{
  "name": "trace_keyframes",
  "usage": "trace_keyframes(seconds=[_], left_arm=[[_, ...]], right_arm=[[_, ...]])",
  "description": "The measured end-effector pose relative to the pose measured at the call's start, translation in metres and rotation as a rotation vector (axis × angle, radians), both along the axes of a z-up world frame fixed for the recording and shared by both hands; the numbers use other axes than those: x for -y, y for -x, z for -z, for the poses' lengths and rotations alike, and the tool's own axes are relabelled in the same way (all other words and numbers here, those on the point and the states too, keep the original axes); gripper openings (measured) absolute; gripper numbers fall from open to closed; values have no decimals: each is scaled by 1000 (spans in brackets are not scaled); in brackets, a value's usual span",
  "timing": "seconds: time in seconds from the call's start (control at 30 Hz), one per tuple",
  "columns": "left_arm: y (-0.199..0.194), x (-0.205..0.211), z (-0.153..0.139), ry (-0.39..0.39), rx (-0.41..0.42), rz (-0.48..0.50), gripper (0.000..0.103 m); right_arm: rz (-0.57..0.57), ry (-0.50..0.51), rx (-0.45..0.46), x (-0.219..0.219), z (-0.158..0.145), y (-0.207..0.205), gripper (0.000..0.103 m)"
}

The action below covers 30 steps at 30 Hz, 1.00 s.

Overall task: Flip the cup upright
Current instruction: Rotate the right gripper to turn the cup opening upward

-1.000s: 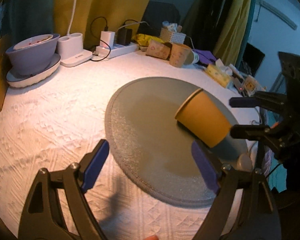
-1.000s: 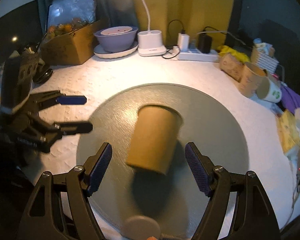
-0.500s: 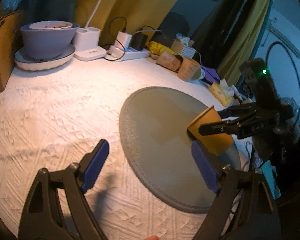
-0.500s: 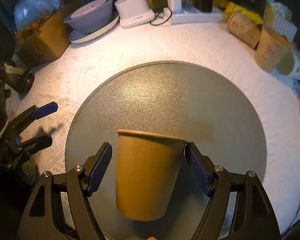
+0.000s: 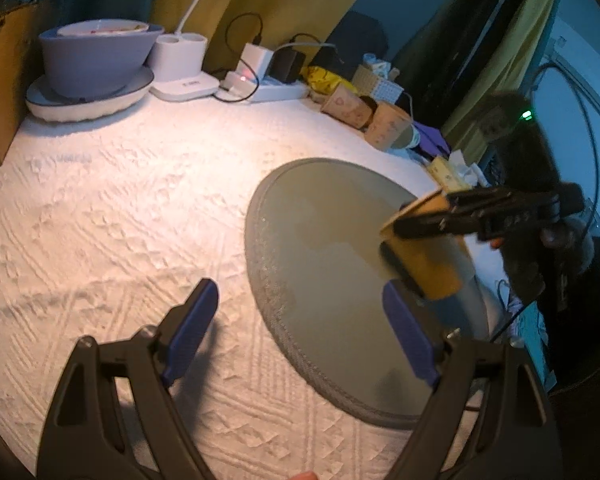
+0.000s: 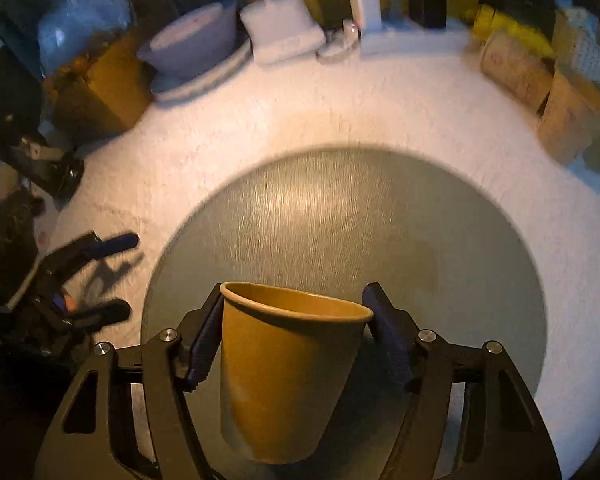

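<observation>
White quilted tablecloth (image 5: 100, 208), round grey mat (image 6: 440, 240): we lower the brown paper cup (image 6: 288, 368), mouth up.
Our right gripper (image 6: 292, 332) clamps the cup above the mat; we set it flat before releasing. Left gripper (image 5: 300, 336) gapes, empty, beside the mat.

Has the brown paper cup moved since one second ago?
Yes. The brown paper cup lay on its side on the grey round mat; the right claw now pinches it near the mat's front edge, rim up.

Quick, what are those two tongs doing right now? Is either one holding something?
Left tongs: open, holding nothing, hovering over the white tablecloth.
Right tongs: closed on the brown paper cup, above the round grey mat.
</observation>
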<state>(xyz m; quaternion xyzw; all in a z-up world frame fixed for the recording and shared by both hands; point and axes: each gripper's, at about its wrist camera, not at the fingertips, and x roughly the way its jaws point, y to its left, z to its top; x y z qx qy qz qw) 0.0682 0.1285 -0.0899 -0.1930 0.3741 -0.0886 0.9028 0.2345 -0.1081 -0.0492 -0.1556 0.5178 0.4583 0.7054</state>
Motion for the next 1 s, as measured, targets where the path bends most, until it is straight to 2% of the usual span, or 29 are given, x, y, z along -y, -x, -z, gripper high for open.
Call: trace_keyframes(seconds=[0.2,0.33,0.43,0.8,1.0], left_arm=[[-7,-1,0,3,-5,-33,85],[-11,-3,-2,7,10,-71,85],[-15,-5,-3,19,22,-98,85],[-18,-8,-1,36,45,-100,85],[-15,-2,-5,16,63,-82,85]], right_arm=[[13,-159,223,6,-24,7,71],[23,-211,351,6,-26,9,71],[29,-250,381,6,-23,8,71],[48,-248,497,11,-13,26,71],[71,-235,504,22,-10,36,71]])
